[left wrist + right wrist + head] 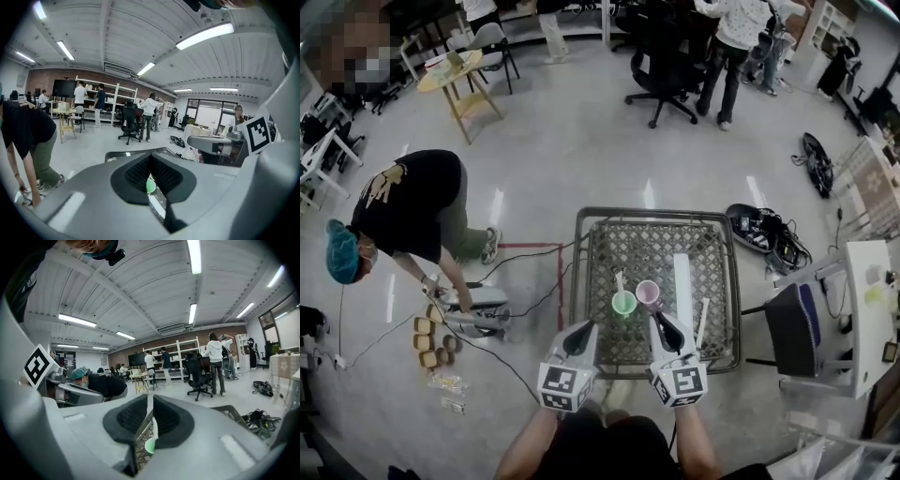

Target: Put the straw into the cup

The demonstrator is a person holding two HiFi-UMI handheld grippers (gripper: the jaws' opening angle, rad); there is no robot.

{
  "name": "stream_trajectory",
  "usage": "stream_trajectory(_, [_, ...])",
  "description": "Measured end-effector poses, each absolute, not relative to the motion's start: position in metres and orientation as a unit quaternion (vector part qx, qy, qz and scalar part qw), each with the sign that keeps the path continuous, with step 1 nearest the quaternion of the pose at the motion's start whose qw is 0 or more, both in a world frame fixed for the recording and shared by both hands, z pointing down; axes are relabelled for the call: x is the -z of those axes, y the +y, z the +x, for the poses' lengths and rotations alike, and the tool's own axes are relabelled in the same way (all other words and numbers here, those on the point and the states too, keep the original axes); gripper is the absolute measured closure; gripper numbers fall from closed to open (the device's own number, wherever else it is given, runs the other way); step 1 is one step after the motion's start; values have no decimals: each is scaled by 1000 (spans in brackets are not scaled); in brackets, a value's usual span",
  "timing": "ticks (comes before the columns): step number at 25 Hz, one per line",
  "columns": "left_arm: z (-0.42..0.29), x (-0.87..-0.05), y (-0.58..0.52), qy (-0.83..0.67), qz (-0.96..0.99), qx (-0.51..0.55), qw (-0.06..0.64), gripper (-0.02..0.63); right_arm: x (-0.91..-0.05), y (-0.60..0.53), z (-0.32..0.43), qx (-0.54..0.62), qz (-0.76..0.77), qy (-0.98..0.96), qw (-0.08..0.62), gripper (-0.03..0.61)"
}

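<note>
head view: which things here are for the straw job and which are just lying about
Job: green plastic cup holding a white straw, pale pink plastic cup, loose thin white straw.
Lying about: long flat white strip, black cables on the floor.
</note>
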State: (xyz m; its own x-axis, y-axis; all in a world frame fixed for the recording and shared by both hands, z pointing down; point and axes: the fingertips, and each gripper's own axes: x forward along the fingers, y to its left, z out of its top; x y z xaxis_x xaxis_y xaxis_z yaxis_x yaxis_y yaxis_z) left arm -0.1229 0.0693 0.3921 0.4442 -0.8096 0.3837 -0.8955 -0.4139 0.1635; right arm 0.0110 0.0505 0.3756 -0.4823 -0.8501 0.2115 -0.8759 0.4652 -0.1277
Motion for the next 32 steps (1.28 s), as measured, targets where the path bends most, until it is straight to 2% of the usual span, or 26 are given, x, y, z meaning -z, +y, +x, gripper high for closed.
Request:
stream_trajectory(4, [-120, -378, 72, -510, 835, -122, 166, 607, -367, 62, 18, -110, 512, -850, 57, 574])
stream_trajectory(23, [-105, -371, 67, -490, 850, -115, 156, 607, -378, 71, 25, -116, 527, -839, 74, 575])
stream_trajectory(32, [-76, -377, 62, -441, 874, -122, 163, 607, -387, 78, 44, -127, 562, -813, 82, 575])
